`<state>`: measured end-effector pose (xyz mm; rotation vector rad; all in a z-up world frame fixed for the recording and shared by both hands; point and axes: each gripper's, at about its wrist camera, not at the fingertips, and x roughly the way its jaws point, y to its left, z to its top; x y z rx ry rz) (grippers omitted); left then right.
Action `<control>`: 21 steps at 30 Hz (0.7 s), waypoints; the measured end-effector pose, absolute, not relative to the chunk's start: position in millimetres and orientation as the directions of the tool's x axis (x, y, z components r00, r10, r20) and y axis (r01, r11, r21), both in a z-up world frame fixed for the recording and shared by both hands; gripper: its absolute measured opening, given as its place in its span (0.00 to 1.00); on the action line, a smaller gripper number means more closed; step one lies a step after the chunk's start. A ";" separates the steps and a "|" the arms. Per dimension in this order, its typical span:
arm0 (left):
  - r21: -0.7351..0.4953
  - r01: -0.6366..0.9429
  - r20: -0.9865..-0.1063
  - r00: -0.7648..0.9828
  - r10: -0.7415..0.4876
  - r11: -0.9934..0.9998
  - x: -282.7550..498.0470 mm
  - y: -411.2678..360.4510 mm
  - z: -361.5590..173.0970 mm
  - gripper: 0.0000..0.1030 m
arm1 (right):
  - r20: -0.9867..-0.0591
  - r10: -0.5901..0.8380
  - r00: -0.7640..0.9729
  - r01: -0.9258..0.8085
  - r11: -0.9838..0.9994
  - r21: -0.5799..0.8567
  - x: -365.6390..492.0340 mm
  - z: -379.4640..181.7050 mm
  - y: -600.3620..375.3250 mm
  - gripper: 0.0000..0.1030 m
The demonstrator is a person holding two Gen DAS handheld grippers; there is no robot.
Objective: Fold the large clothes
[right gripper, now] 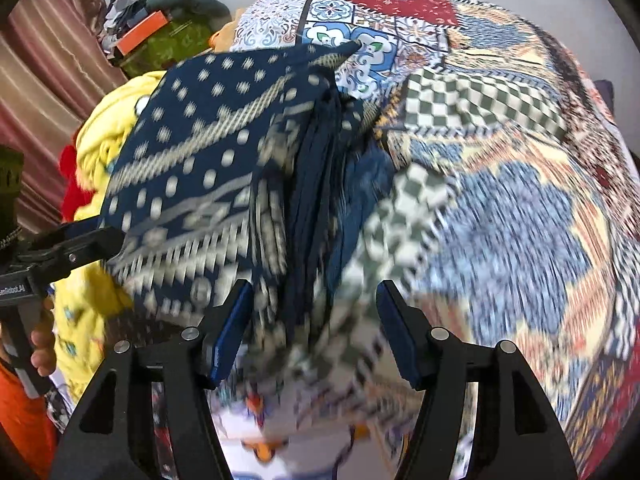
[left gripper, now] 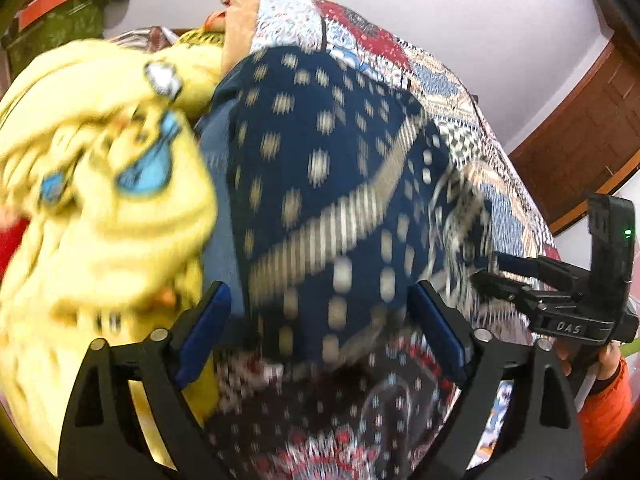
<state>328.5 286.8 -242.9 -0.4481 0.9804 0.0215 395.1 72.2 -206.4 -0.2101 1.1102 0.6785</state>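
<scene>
navy garment: a dark blue cloth with cream dots and striped bands (left gripper: 320,184) lies folded on the patchwork bedspread (left gripper: 472,128), with a stack of pleated edges along its side in the right wrist view (right gripper: 316,184).
landmark: every place here is told from the navy garment.
left gripper: (left gripper: 320,320) stands over the garment's near edge; the cloth shows in the gap between the two blue pads.
left jaws: spread wide, the pads (left gripper: 208,320) well apart and not pressing the cloth; nothing is held.
right gripper: (right gripper: 316,332) stands over the pleated edge where the garment meets the bedspread.
right jaws: parted to a middling width, blue pads (right gripper: 230,332) on either side of the blurred cloth; no grip shows.
yellow garment: (left gripper: 100,208) a printed yellow heap just beside the navy garment, on its left in both views.
red cloth: (right gripper: 74,184) beyond the yellow heap, away from the navy garment.
orange sleeve: (left gripper: 604,412) at the frame edge, behind the right gripper's handle.
blur: both views are smeared near the jaws.
</scene>
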 end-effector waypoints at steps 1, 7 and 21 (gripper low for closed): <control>-0.336 -0.227 -0.821 0.547 -0.166 0.914 325.7 281.9 -248.2 0.91 | -0.878 0.399 0.265 -0.591 0.786 0.179 388.2 -207.9 69.7 0.58; -0.232 -0.259 -0.852 0.519 -0.068 0.938 278.4 250.7 -253.9 0.89 | -0.857 0.428 0.288 -0.584 0.787 0.197 351.0 -188.9 50.5 0.58; -0.171 -0.184 -0.406 0.908 0.101 0.968 161.9 194.7 -30.0 0.89 | -0.455 0.635 0.625 -0.648 0.747 0.152 239.1 -2.1 7.0 0.58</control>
